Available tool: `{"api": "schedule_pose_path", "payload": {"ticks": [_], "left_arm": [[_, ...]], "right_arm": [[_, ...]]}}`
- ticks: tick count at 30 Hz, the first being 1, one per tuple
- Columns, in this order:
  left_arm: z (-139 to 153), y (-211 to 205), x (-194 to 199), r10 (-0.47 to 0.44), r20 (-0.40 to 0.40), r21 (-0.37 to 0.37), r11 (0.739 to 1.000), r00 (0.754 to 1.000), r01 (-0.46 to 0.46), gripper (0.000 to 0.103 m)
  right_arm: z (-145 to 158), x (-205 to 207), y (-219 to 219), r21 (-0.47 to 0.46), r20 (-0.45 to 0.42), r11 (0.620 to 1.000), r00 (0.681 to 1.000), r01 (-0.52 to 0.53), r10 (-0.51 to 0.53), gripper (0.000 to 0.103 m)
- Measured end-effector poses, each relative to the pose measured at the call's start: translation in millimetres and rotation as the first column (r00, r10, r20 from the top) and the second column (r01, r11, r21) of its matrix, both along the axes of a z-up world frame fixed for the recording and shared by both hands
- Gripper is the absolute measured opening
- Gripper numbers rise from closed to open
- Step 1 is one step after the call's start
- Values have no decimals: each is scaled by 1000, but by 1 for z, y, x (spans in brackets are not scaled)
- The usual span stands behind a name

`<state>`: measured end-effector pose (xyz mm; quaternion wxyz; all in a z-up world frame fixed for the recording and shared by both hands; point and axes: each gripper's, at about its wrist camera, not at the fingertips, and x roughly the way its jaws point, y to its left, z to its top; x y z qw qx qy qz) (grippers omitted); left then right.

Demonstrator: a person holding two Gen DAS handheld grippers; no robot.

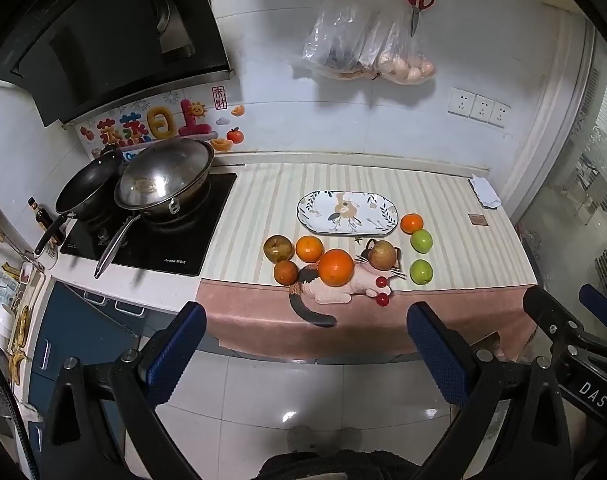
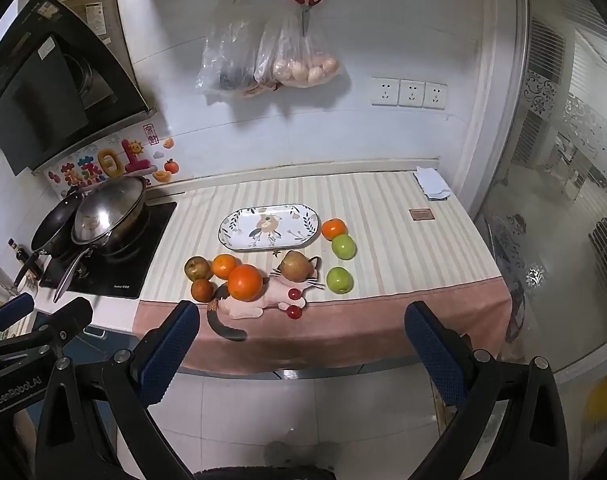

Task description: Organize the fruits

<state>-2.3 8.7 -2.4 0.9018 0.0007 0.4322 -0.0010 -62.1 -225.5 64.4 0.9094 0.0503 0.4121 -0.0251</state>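
Honestly, nothing was gripped yet: the left gripper (image 1: 305,342) and right gripper (image 2: 301,340) both hung spread wide and empty at the bottom of their frames, back from the counter. Fruit sat loose mid-frame on the striped cloth (image 1: 443,200), just below the empty oval plate (image 1: 346,213). My worry was the big orange (image 1: 336,267), touching its neighbours near the cloth's front edge. A clumsy pinch could've rolled it, or the two cherries (image 1: 382,299), off the edge.

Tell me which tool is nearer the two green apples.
Right, probably. Right tool hangs off the counter edge roughly facing the green apples; left tool sits further left, apples off to its right.
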Motion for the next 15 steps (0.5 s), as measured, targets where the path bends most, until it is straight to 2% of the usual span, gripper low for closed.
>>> {"api": "schedule_pose_path", "payload": {"ticks": [15], "left_arm": [[1,3,1,6,-3,3,1000,1000,-6,103]], "right_arm": [[0,2,1,7,-3,1000,1000,-3,3,103]]}}
